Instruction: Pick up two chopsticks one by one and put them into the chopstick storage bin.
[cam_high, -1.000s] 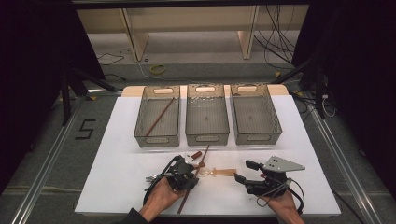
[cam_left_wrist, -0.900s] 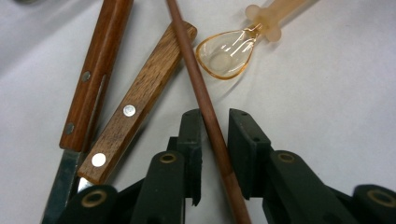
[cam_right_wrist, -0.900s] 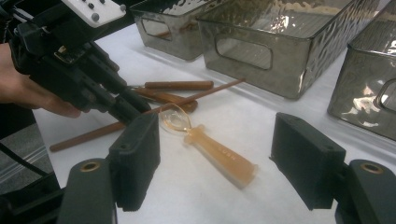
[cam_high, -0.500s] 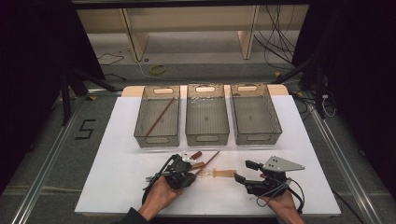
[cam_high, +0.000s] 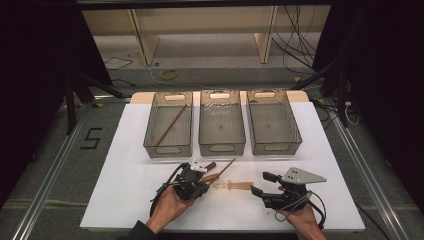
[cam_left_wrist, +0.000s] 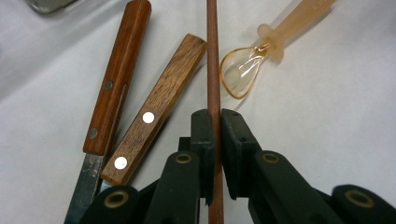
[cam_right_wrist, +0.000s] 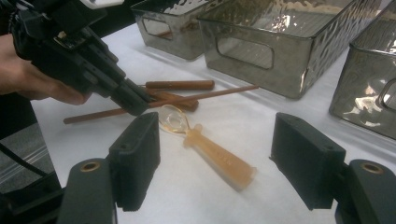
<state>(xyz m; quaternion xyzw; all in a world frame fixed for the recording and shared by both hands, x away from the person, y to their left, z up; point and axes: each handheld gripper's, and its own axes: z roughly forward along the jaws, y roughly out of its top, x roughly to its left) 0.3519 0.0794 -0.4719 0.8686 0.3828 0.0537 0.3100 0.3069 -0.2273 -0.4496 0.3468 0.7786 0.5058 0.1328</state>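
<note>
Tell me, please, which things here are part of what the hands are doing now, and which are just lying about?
In use:
- thin brown wooden stick, clamped in the left gripper
- open right gripper, facing the translucent amber plastic spoon

Lying about:
- two wooden-handled knives
- three clear bins, one holding another stick

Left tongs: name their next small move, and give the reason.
Probably lift. The left tongs are shut on the chopstick, which lies beside two wooden-handled knives on the table; a matching stick already lies in the left bin.
</note>
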